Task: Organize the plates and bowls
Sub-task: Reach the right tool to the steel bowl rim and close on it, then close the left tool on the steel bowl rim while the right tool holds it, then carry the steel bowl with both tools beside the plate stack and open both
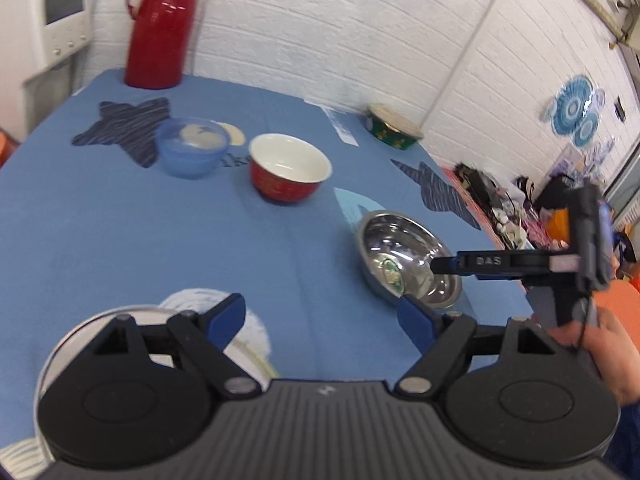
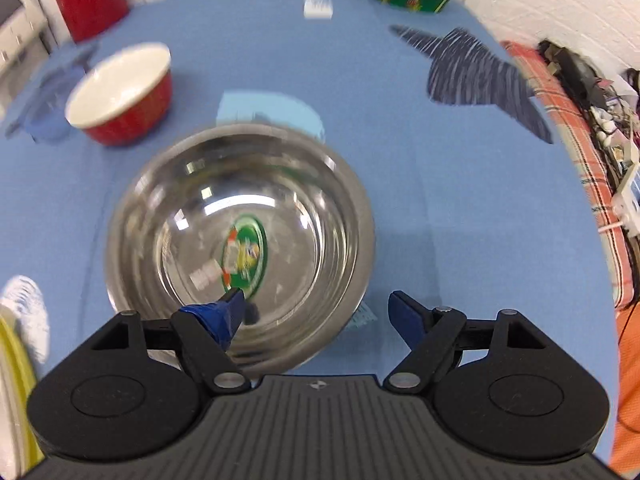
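Note:
A steel bowl point(image 2: 240, 216) with a green sticker in its bottom stands on the blue tablecloth point(image 2: 440, 200). My right gripper point(image 2: 318, 314) is open and straddles the bowl's near rim, with its left finger point(image 2: 228, 312) inside and its right finger point(image 2: 406, 316) outside. In the left wrist view the steel bowl point(image 1: 400, 248) lies ahead to the right, and the right gripper's finger point(image 1: 440, 266) dips into it. My left gripper point(image 1: 320, 316) is open and holds nothing, hovering over a plate point(image 1: 72, 340) at the near left. A red bowl point(image 1: 288, 172) and a blue plastic bowl point(image 1: 192, 148) stand farther back.
A red thermos point(image 1: 164, 24) stands at the table's far left corner and a green patterned bowl point(image 1: 394, 128) near the far right wall. A person's hand point(image 1: 612, 348) holds the right gripper. Clutter point(image 2: 592, 112) lies beyond the table's right edge. A white appliance point(image 1: 52, 12) stands far left.

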